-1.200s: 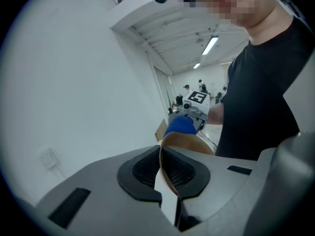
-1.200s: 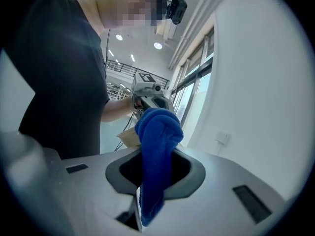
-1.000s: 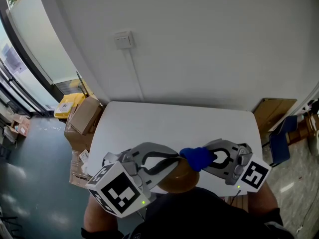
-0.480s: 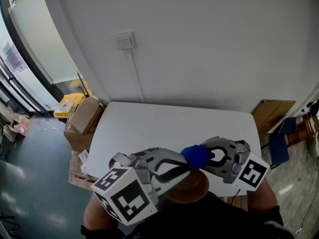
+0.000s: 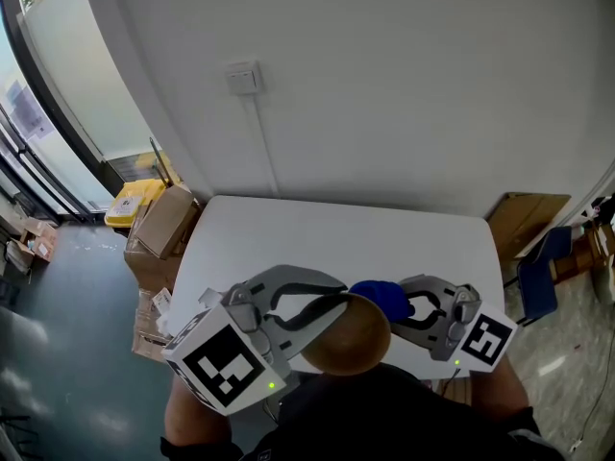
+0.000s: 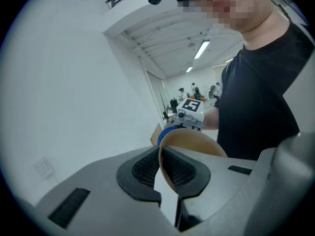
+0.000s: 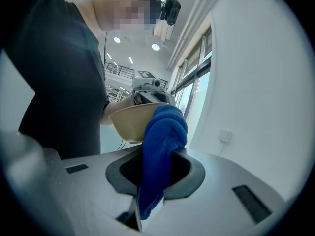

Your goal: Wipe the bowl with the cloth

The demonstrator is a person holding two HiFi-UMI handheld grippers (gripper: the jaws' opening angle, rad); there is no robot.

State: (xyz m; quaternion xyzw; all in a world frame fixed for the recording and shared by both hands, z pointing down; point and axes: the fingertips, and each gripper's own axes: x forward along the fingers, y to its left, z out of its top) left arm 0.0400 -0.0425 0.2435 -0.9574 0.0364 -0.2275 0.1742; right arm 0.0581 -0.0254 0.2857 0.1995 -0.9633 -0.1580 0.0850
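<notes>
The left gripper (image 5: 327, 305) reaches in from the person's left, clamped on the rim of the tan bowl (image 5: 354, 342), which is held near the chest above the table's (image 5: 336, 229) near edge. Facing it, the right gripper (image 5: 408, 307) pinches the blue cloth (image 5: 381, 296) at the bowl's rim.

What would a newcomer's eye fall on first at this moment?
The tan bowl stands out first: it is held up close to the person, over the near edge of the white table, with its rim pinched in the left gripper. Next is the bright blue cloth, clamped in the right gripper and sitting right at the bowl's rim.
</notes>
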